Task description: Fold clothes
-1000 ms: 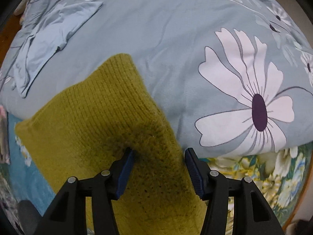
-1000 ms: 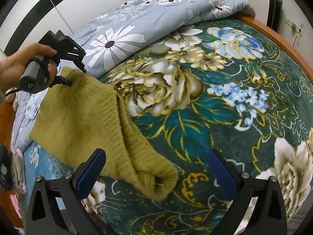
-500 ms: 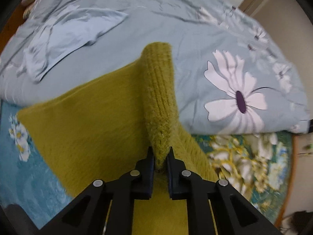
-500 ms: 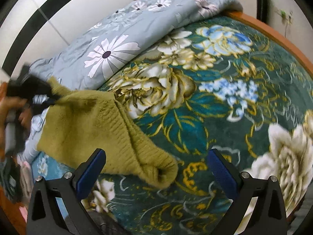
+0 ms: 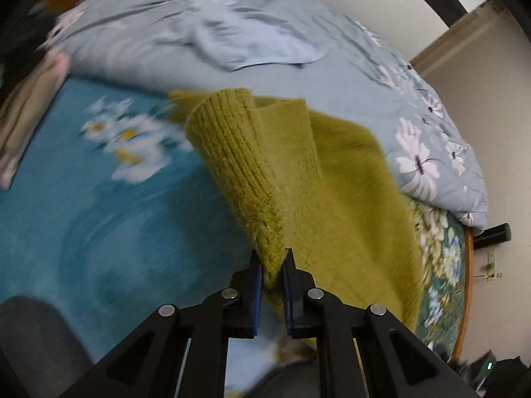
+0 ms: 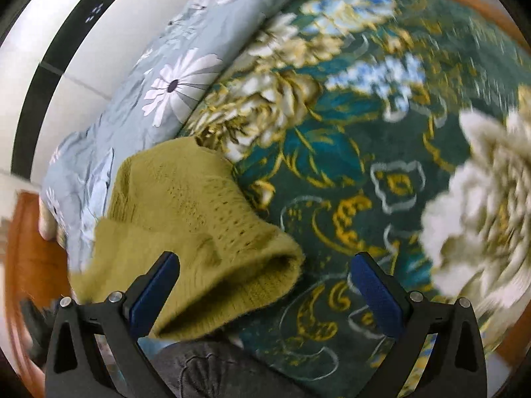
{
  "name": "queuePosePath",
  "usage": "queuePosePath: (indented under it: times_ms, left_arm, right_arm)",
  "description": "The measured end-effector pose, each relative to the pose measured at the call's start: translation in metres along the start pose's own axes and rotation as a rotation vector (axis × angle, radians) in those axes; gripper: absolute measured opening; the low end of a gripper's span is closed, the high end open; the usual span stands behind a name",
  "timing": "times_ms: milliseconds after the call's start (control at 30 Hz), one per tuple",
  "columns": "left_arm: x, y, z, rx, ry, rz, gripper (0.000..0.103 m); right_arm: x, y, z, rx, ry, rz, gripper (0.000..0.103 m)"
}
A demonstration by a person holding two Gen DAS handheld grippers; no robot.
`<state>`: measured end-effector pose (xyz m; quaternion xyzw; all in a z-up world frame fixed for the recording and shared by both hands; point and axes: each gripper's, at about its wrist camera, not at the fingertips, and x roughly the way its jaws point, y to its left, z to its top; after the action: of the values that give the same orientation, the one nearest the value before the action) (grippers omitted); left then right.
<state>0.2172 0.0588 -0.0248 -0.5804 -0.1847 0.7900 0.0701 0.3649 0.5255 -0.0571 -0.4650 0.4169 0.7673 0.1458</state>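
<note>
Only the left wrist view showed a grasp: the left gripper (image 5: 272, 262) had its blue pads pressed together on a ribbed edge of the olive-green sweater (image 5: 348, 205), which rose from the jaws as a curled flap while the rest of the knit lay on the bed beyond. That view also showed the grey-blue floral duvet (image 5: 232, 76) behind the sweater and a teal stretch of blanket (image 5: 99, 215) beside the sweater's ribbed flap, much of it blurred.

From the right wrist view, the right gripper (image 6: 265, 285) stood spread wide and held nothing. One blue pad sat just over the sweater (image 6: 186, 205), whose open cuff or hem faced the camera, and the other hung above the dark green flowered blanket (image 6: 381, 132) next to the sweater. A wooden bed frame (image 6: 33, 248) showed at the sweater's outer side, which the left view did not give.
</note>
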Motion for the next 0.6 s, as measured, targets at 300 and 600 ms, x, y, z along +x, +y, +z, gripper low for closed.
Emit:
queuePosePath:
  times_ms: [300,600]
  left_arm:
    - [0.004,0.067,-0.052,-0.111,0.093,0.06,0.011]
    - [-0.013,0.053,-0.035,-0.102,0.033,-0.05,0.011]
  right_arm:
    - [0.021,-0.01,-0.019,0.072,0.062,0.077,0.103]
    - [0.054,-0.043,-0.029,0.241,0.17,0.15,0.081]
